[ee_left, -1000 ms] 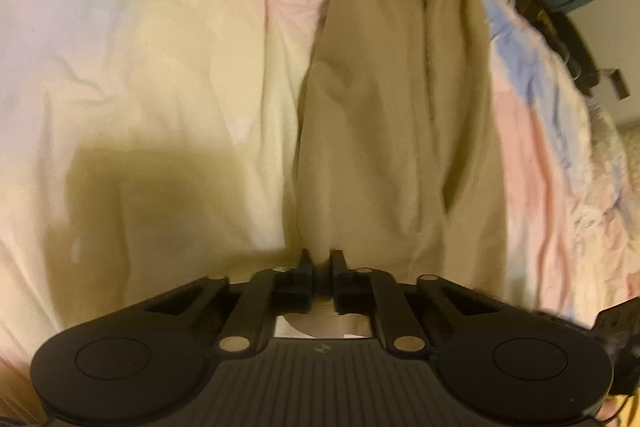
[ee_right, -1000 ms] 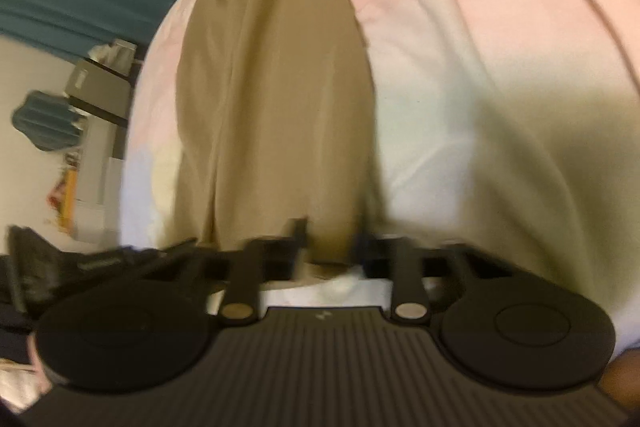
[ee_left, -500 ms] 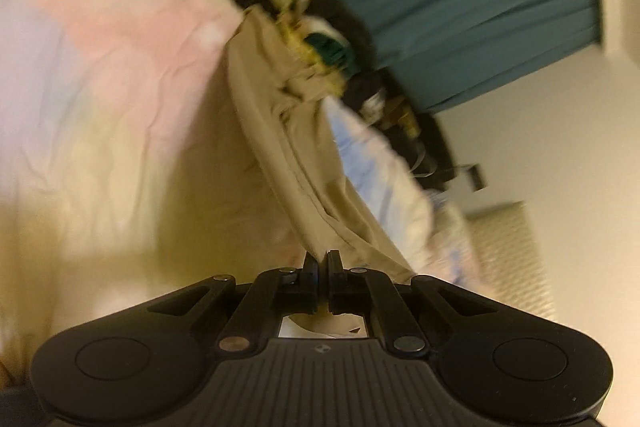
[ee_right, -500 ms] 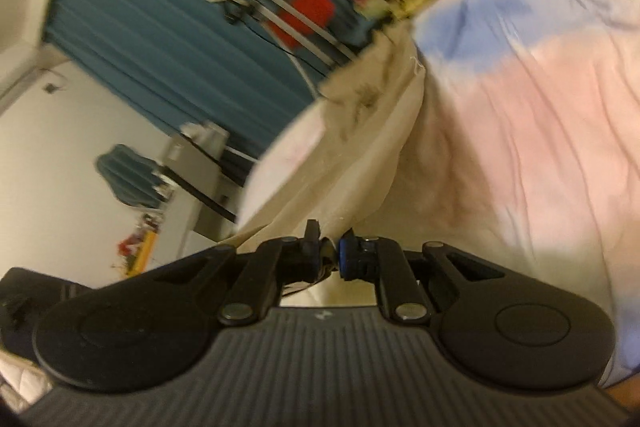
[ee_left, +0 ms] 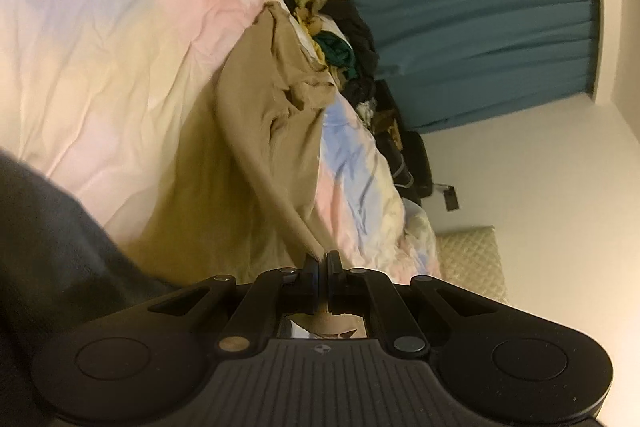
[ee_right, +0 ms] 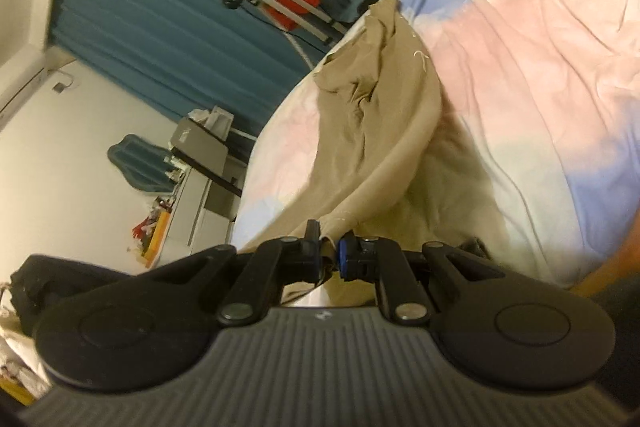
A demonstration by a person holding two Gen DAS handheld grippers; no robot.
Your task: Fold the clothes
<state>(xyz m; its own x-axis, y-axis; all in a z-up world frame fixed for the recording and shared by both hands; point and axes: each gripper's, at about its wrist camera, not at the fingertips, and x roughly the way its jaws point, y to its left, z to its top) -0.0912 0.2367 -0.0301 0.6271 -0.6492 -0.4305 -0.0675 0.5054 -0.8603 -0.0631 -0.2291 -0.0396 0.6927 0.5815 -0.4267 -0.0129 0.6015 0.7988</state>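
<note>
Right now the left tool (ee_left: 322, 259) is pinched tight on one near corner of the tan garment (ee_left: 280, 131), and the right tool (ee_right: 329, 241) is clamped on the other near corner. From each tool the cloth rises off the bed (ee_left: 120, 39) and stretches away, its far end bunched on the pastel cover beside a pile of clothes (ee_left: 340, 39).

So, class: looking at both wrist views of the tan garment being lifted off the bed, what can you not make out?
- Left wrist view: the tan garment's near hem is hidden behind the left gripper.
- Right wrist view: the held hem is hidden behind the right gripper.
- Both views: what kind of garment it is; its far end is bunched.
- Clothes pile: single items too tangled to tell.
</note>
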